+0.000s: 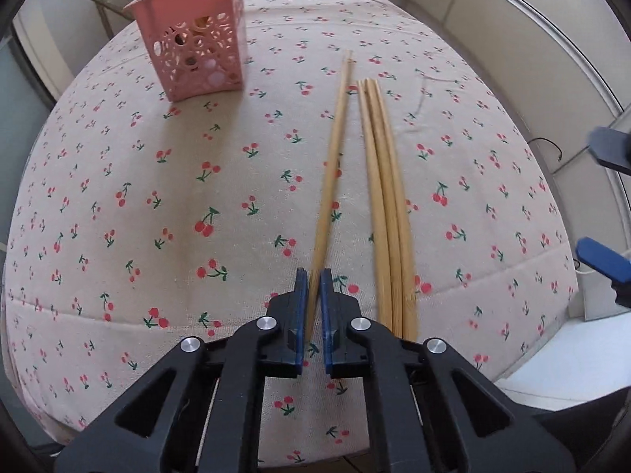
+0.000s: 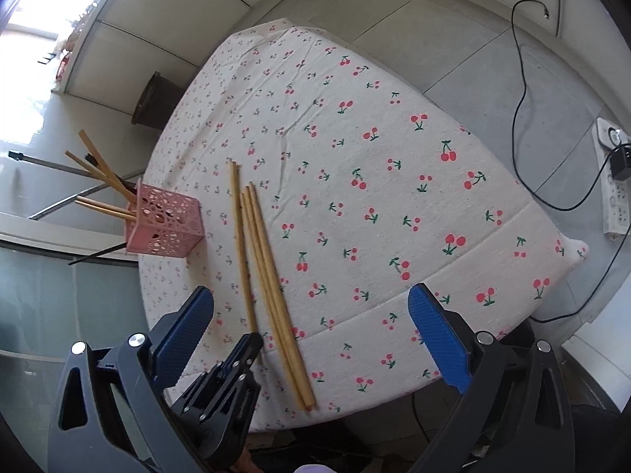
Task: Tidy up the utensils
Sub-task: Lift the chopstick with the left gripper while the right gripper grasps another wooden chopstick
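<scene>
My left gripper [image 1: 314, 276] is shut on the near end of a single bamboo chopstick [image 1: 333, 165], which slants away over the cherry-print tablecloth [image 1: 157, 205]. Just right of it three more chopsticks [image 1: 384, 197] lie side by side on the cloth. A pink perforated holder [image 1: 197, 43] stands at the far left with several chopsticks upright in it. In the right wrist view my right gripper [image 2: 311, 295] hangs open above the table's near edge, nothing between its blue pads. There the left gripper [image 2: 252, 341] shows at the single chopstick [image 2: 239, 236], beside the three chopsticks [image 2: 268, 276] and the holder [image 2: 165, 228].
The table is small, with its edges close on every side. On the floor to the right lie a white power strip [image 2: 613, 181] and a black cable [image 2: 520, 98]. A dark bin [image 2: 154, 98] stands beyond the far edge. Metal rods [image 2: 51, 165] lie left of the holder.
</scene>
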`<action>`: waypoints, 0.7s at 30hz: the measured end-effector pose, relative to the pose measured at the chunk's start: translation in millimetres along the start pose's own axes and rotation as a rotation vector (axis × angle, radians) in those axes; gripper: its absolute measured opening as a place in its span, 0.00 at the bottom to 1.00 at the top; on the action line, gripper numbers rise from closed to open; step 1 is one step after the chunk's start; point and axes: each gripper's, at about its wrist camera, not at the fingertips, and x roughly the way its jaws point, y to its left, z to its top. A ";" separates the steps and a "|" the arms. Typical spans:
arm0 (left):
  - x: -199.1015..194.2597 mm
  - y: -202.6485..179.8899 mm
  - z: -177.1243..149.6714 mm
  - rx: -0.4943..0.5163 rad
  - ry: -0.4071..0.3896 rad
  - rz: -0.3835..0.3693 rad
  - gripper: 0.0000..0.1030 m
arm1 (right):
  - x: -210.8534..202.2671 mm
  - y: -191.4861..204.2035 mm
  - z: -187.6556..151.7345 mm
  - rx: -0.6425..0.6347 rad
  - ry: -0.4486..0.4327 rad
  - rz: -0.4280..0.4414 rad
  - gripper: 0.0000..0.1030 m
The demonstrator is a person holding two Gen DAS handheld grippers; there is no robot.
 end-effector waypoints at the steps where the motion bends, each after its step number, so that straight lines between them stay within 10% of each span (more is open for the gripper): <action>1: -2.5 2.6 0.0 -0.008 -0.008 -0.018 0.04 | 2.2 -0.9 0.5 0.003 0.001 -0.008 0.93; 16: -174.8 22.9 15.6 0.025 -0.583 -0.154 0.04 | 47.9 46.0 25.9 -0.085 0.012 -0.007 0.92; 21: -173.5 35.9 20.8 -0.011 -0.575 -0.165 0.04 | 73.0 67.2 33.5 -0.160 0.010 -0.104 0.56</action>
